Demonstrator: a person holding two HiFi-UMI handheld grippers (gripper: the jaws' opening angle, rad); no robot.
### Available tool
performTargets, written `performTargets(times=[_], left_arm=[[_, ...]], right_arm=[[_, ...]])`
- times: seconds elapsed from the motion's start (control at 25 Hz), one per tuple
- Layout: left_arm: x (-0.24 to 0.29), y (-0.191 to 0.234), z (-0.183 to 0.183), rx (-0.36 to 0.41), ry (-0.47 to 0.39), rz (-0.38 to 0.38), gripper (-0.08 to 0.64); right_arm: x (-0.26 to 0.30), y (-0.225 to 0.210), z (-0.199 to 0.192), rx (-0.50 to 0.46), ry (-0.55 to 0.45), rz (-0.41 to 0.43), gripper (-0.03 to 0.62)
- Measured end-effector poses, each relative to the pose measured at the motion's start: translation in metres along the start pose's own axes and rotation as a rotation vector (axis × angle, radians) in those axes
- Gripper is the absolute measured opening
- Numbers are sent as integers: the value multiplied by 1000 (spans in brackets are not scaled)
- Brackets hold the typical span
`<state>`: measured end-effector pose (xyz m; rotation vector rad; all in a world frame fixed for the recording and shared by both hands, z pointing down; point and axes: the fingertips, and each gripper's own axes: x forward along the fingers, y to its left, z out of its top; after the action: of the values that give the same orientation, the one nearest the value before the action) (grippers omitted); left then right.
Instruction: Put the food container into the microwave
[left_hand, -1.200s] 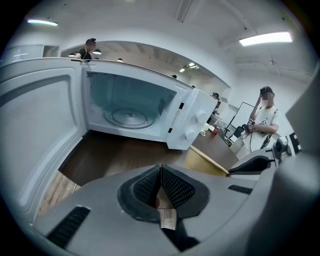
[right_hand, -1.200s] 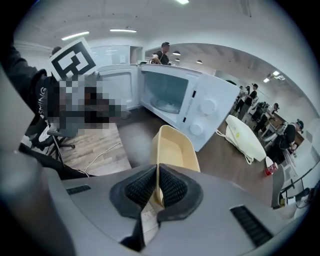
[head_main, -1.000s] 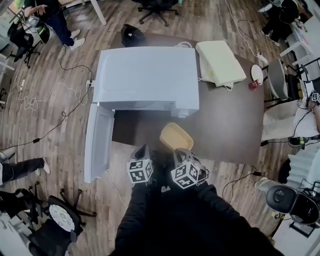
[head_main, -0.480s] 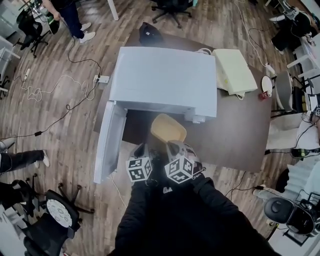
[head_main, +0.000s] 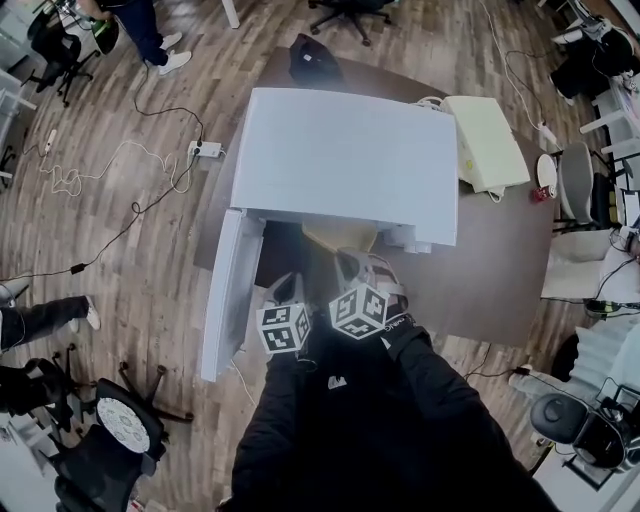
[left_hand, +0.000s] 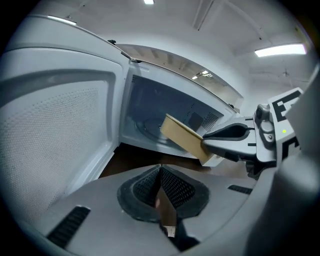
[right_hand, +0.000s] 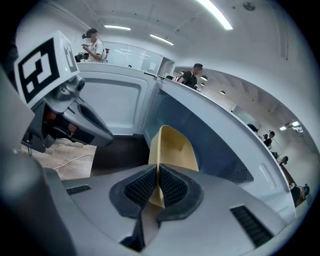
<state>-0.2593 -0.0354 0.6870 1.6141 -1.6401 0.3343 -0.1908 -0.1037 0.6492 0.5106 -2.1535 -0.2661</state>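
Right gripper view: the yellow food container (right_hand: 172, 147) is pinched by its rim in the right hand-held gripper (right_hand: 159, 185), just ahead, at the open microwave (right_hand: 212, 145) mouth. The left hand-held gripper (left_hand: 161, 189) is closed, empty.

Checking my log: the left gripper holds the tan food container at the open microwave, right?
No: the right gripper holds the food container, per the right gripper view. The left gripper is shut, apart from it. The microwave is open.

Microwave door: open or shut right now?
Open. The door stands swung wide at the left side of the microwave, and the left gripper view looks straight into the exposed cavity.
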Motion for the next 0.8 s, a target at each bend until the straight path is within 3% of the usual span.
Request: performTargets(times=[0.52,0.8], left_arm=[[29,21,10,14,44,-16,34],[37,24,8,19,74,-25,34]], right_arm=[[70,-27,9,-94,32,-35,35],[82,-28,12,-62,17,-11,40]])
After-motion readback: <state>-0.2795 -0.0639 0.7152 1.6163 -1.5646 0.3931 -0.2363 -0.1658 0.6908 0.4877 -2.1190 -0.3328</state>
